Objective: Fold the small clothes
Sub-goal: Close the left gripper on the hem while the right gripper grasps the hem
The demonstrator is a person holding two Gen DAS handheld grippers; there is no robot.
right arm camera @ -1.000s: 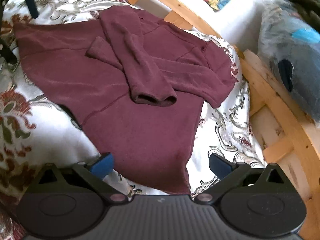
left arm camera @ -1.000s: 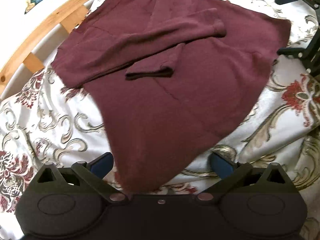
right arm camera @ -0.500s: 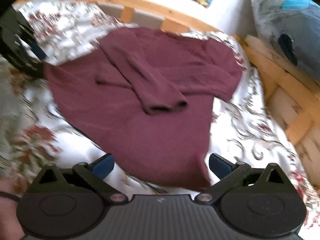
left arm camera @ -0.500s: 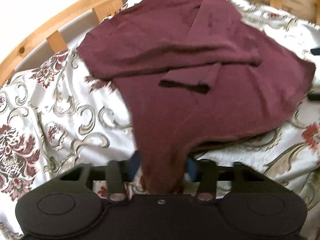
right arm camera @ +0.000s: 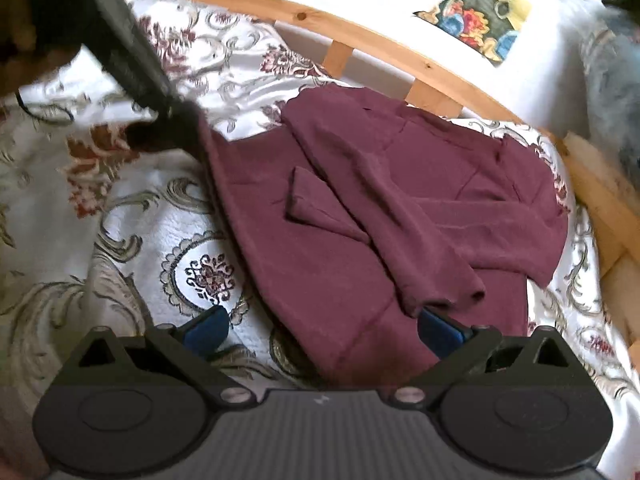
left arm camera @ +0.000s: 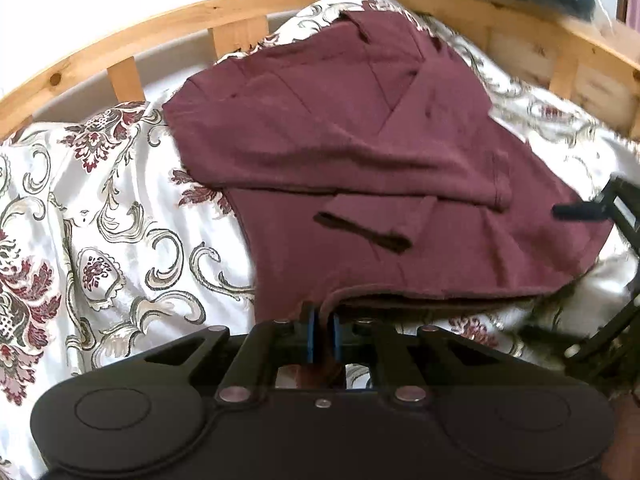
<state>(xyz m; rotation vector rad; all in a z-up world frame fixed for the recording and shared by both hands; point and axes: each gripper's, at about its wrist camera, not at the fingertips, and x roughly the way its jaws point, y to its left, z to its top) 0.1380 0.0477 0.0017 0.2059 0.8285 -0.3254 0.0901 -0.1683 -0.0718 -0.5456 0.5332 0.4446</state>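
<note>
Your left gripper [left arm camera: 322, 336] has just been closing, and its blue pads are now clamped on the near hem corner of the sweater [left arm camera: 360, 168], a soft, matte maroon knit. The pinched corner is bunched into a narrow fold between the pads, and the hem beside it lifts off the bedspread [left arm camera: 100, 240] in a doubled, curling edge. The rest of the sweater lies spread on the bed, both sleeves folded across the chest, one ribbed cuff [left arm camera: 360, 232] showing as a dark slit. The bedspread is glossy white satin, quilted, with scrolls and dark red flowers. A pale pine bed frame [left arm camera: 120, 44] with short slats curves round the far side. Your right gripper [right arm camera: 322, 330] stands wide apart over the other hem corner, its blue pads [right arm camera: 208, 330] gripping nothing.
</note>
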